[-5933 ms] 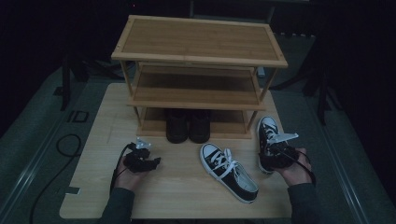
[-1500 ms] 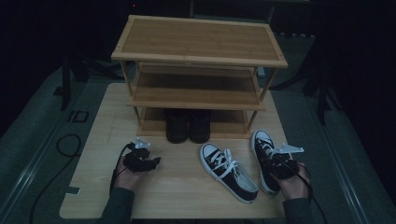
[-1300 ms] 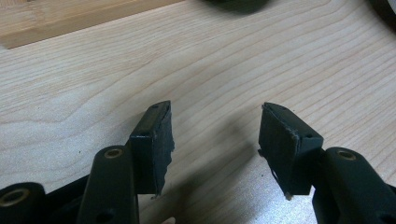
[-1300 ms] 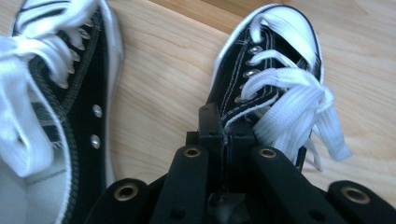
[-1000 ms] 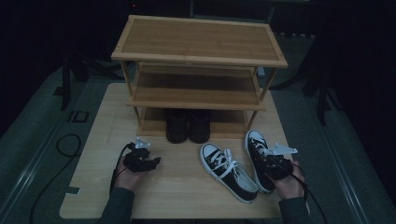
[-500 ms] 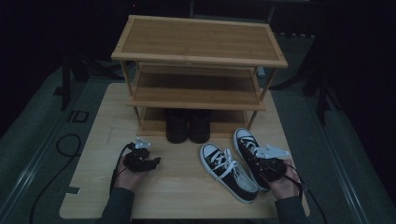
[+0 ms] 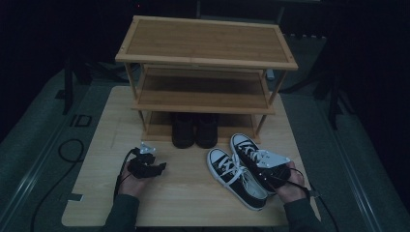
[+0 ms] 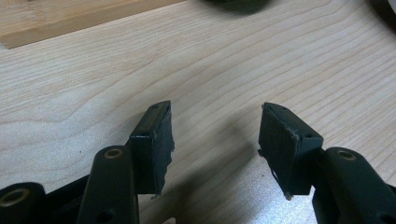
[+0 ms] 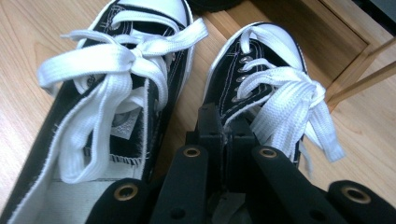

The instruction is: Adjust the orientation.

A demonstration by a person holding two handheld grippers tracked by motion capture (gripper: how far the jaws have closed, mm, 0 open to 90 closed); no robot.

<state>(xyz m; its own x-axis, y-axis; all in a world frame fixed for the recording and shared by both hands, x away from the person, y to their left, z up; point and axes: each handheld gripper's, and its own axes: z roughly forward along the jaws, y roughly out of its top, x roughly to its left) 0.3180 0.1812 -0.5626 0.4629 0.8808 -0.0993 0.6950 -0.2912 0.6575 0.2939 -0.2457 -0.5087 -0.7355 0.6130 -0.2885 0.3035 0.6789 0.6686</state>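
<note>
While the left gripper point(image 7: 153, 166) sits on the bare tabletop point(image 7: 193, 198) with its jaws spread wide and nothing between them, the right gripper point(image 7: 263, 169) is pinched shut on the right-hand sneaker point(image 7: 246, 147). In the right gripper view the two jaws meet on the inner side wall of that shoe's collar, just behind the white laces point(image 9: 289, 100) — pads point(image 9: 211, 126) pressed together on the canvas.

Held sneaker: black canvas, white toe cap, toe pointing toward the rack. In the high view it lies just beside the second sneaker point(image 7: 234, 176), nearly parallel. Whether the sides touch I cannot tell; the right gripper view shows a thin strip of wood between them near the toes.

Second sneaker is flat on the table, laces tied in a loose bow point(image 9: 116, 60), insole visible.

Left gripper view: open jaws hover over plain wood grain, gripper point(image 8: 215, 140) low to the surface, one pad point(image 8: 156, 144) frayed at its edge.

The bamboo shoe rack point(image 7: 205, 48) stands at the far side of the table — three tiers. A dark pair of shoes point(image 7: 195, 130) sits on the lowest tier, toes out, just beyond the sneakers. Upper two shelves carry nothing visible.

The left gripper's cable point(image 7: 67, 152) loops off the table edge on the left.
</note>
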